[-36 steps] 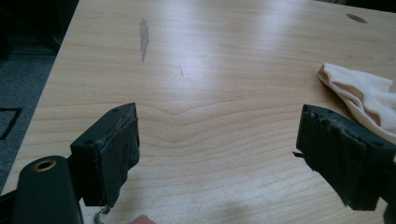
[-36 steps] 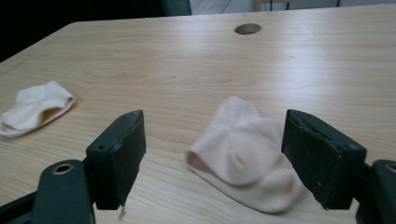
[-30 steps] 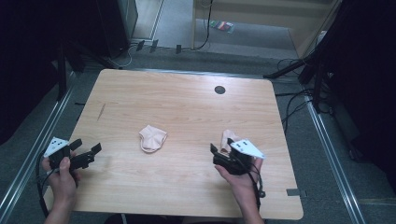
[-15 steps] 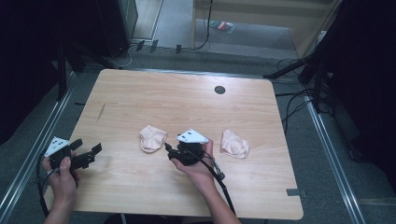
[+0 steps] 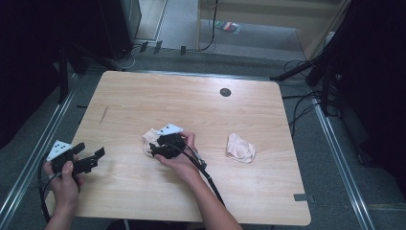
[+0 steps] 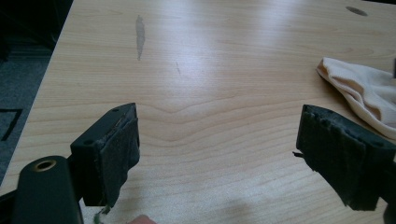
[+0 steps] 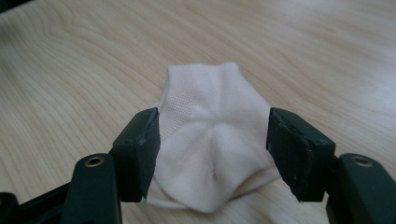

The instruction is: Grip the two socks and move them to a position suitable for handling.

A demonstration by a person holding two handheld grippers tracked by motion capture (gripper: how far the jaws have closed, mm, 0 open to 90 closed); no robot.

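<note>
Two pale pink socks lie on the wooden table (image 5: 191,105). One bunched sock (image 5: 148,137) sits near the middle; the other sock (image 5: 241,147) lies apart to its right. My right gripper (image 5: 156,148) is at the middle sock. In the right gripper view that sock (image 7: 205,93) lies between the jaws of my right gripper (image 7: 214,126), which have just been opening; the pads stand beside the fabric without pressing it. My left gripper (image 5: 91,159) hovers open near the table's front left with nothing between its jaws, and its own view shows my left gripper (image 6: 219,126) over bare wood, the sock (image 6: 369,88) at the right edge.
A round dark cable hole (image 5: 225,92) sits at the back of the table. A dark scuff (image 5: 103,114) marks the wood at the left. Cables and stand legs (image 5: 306,72) cross the floor beyond the right edge.
My right gripper has swept left from beside the right sock to the middle sock, leaving the right sock on the table. The left gripper has stayed in place.
</note>
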